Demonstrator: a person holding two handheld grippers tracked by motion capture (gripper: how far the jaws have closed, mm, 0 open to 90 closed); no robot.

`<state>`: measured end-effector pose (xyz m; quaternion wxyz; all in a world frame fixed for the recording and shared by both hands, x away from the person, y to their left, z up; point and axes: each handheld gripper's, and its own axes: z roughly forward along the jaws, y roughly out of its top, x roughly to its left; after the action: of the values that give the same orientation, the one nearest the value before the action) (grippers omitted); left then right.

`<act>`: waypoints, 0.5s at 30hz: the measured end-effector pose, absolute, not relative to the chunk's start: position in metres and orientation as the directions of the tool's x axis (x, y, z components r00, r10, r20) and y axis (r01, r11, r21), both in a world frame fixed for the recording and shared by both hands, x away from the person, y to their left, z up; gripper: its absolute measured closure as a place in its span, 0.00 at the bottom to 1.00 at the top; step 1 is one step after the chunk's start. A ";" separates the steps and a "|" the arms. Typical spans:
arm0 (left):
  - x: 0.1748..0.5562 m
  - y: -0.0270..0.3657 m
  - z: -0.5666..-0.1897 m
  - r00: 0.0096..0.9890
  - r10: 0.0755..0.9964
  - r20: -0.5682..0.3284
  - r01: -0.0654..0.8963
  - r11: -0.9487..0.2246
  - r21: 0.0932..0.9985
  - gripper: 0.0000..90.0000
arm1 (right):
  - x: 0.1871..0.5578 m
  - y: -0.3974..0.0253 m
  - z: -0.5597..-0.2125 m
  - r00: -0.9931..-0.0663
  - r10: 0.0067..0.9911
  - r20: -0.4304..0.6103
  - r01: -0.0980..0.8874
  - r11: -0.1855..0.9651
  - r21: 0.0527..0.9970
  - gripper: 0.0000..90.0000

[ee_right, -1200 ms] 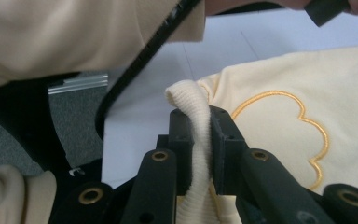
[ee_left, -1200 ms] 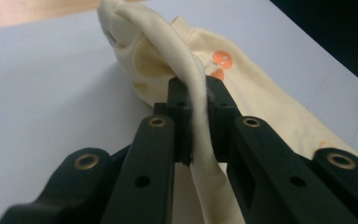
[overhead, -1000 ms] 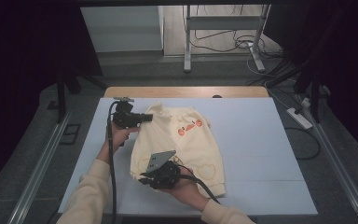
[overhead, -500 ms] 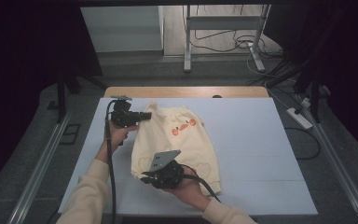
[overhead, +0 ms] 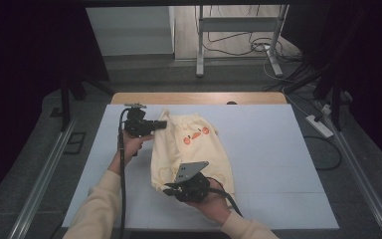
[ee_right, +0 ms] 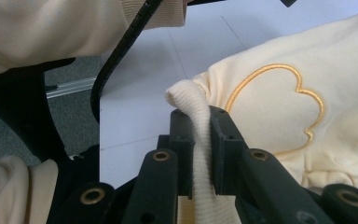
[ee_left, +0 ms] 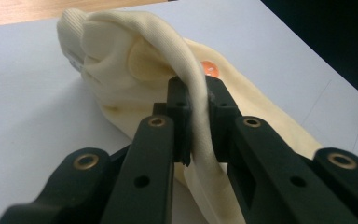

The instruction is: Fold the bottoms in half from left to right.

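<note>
A cream garment [overhead: 195, 147] with orange prints lies on the white table [overhead: 278, 149], stretched between my two grippers. My left gripper [overhead: 163, 124] holds the garment's far left edge, shut on a fold of cream cloth [ee_left: 200, 126]. At the near end, my right gripper [overhead: 168, 187] is shut on the ribbed hem [ee_right: 199, 140]. A yellow stitched outline [ee_right: 279, 107] shows on the cloth beside that hem, and an orange print [ee_left: 209, 68] beyond the left jaws.
The table has a wooden strip [overhead: 199, 97] along its far edge. Metal rails [overhead: 40, 174] run along both sides. A power strip [overhead: 320, 125] and cables lie on the floor at the right. A desk frame [overhead: 238, 30] stands beyond.
Both grippers have shifted slightly rightward with the garment, which now lies a little more stretched and nearer the table's middle. Both stay shut on it.
</note>
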<state>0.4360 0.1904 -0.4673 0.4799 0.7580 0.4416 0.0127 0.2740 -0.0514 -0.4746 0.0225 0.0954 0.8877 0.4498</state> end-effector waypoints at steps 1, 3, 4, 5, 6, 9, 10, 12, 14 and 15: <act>0.436 0.189 -0.468 0.611 0.680 -0.405 0.657 -0.151 0.738 0.91 | 0.274 -0.053 -0.474 -0.980 0.192 0.045 0.150 0.579 0.801 0.89; 0.437 0.186 -0.469 0.614 0.678 -0.405 0.659 -0.158 0.736 0.91 | 0.273 -0.056 -0.474 -0.980 0.195 0.048 0.154 0.575 0.803 0.89; 0.437 0.185 -0.469 0.615 0.677 -0.405 0.660 -0.160 0.734 0.91 | 0.273 -0.058 -0.474 -0.979 0.198 0.050 0.157 0.574 0.803 0.89; 0.437 0.184 -0.470 0.616 0.676 -0.404 0.660 -0.162 0.734 0.91 | 0.273 -0.059 -0.474 -0.979 0.200 0.052 0.159 0.572 0.805 0.89; 0.437 0.183 -0.470 0.618 0.675 -0.404 0.660 -0.166 0.732 0.91 | 0.273 -0.061 -0.474 -0.978 0.203 0.052 0.161 0.571 0.805 0.89; 0.438 0.179 -0.472 0.623 0.669 -0.405 0.660 -0.173 0.731 0.91 | 0.272 -0.066 -0.473 -0.975 0.213 0.062 0.174 0.564 0.807 0.89; 0.438 0.178 -0.472 0.624 0.668 -0.406 0.660 -0.173 0.731 0.91 | 0.271 -0.067 -0.473 -0.975 0.213 0.062 0.174 0.562 0.808 0.89; 0.438 0.175 -0.472 0.629 0.666 -0.402 0.658 -0.180 0.731 0.91 | 0.270 -0.070 -0.474 -0.974 0.217 0.064 0.178 0.562 0.808 0.89; 0.438 0.173 -0.473 0.631 0.663 -0.402 0.657 -0.182 0.731 0.91 | 0.269 -0.074 -0.474 -0.973 0.223 0.062 0.180 0.560 0.809 0.89; 0.438 0.172 -0.473 0.633 0.661 -0.403 0.657 -0.184 0.731 0.91 | 0.269 -0.075 -0.474 -0.972 0.225 0.064 0.182 0.558 0.809 0.89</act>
<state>0.4380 0.1721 -0.4729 0.4737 0.7696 0.4282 0.0021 0.2693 -0.0753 -0.4743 0.0234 0.1152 0.8824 0.4557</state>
